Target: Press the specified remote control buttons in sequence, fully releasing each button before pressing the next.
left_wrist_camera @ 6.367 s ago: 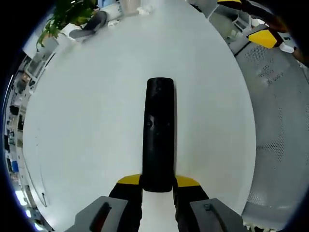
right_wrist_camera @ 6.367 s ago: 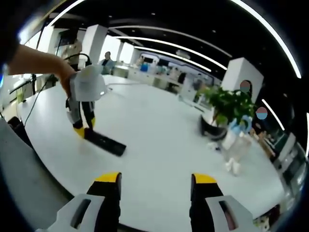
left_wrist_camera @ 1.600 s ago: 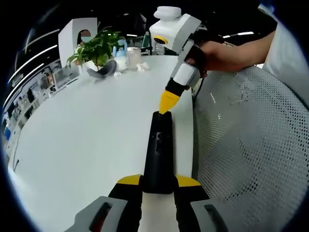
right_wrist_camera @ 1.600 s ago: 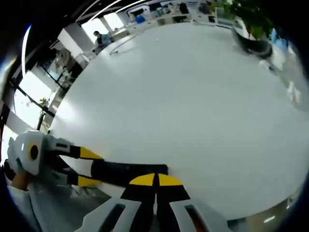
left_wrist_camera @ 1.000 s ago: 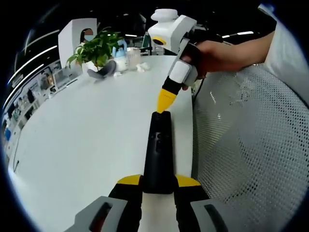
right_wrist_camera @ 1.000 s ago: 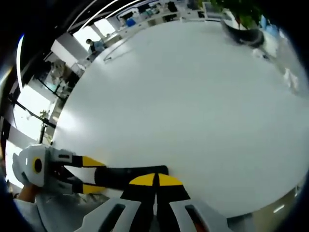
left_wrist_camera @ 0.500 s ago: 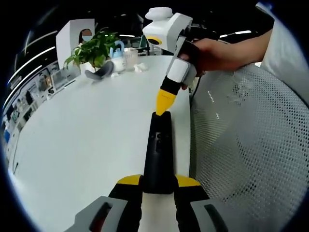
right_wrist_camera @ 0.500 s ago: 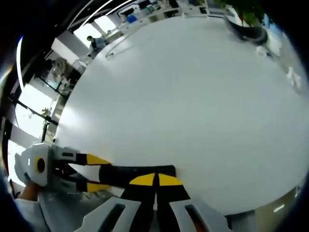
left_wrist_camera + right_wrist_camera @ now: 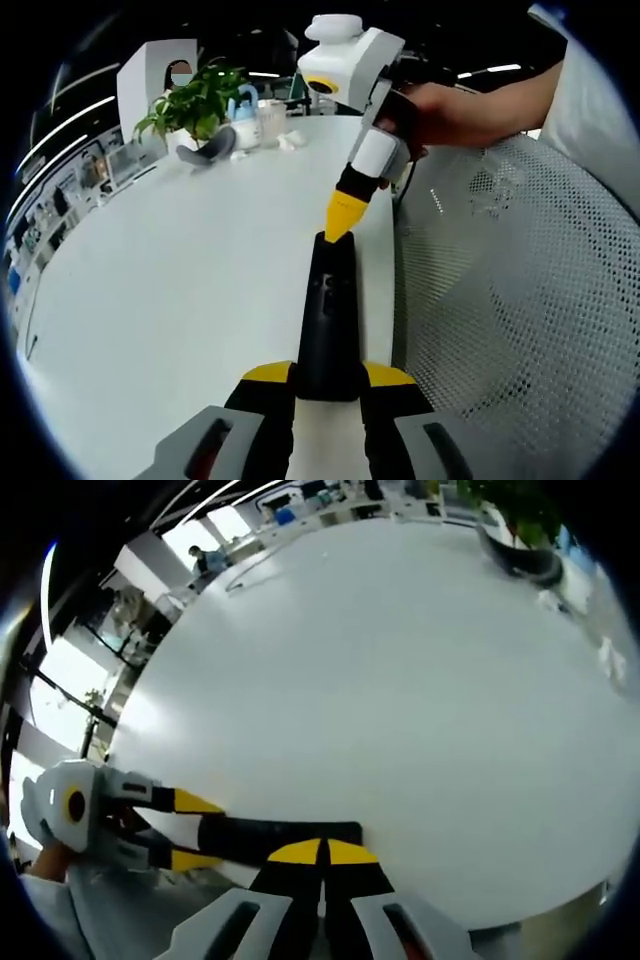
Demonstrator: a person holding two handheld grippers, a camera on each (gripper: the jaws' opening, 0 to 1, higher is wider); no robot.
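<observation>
The black remote control (image 9: 327, 320) is laid along the white table's (image 9: 180, 270) near edge, its near end clamped by the left gripper (image 9: 327, 375). At its far end the right gripper (image 9: 340, 228) is pressed down — jaws together, yellow tips touching it.

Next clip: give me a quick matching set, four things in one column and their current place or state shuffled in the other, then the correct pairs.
1. remote control
2. right gripper
3. potted plant
4. mesh chair

A. far end of the white table
B. jaws shut, tip at the remote's far end
C. beside the table's edge
D. clamped between the left gripper jaws

Pairs: 1-D, 2-B, 3-A, 4-C
</observation>
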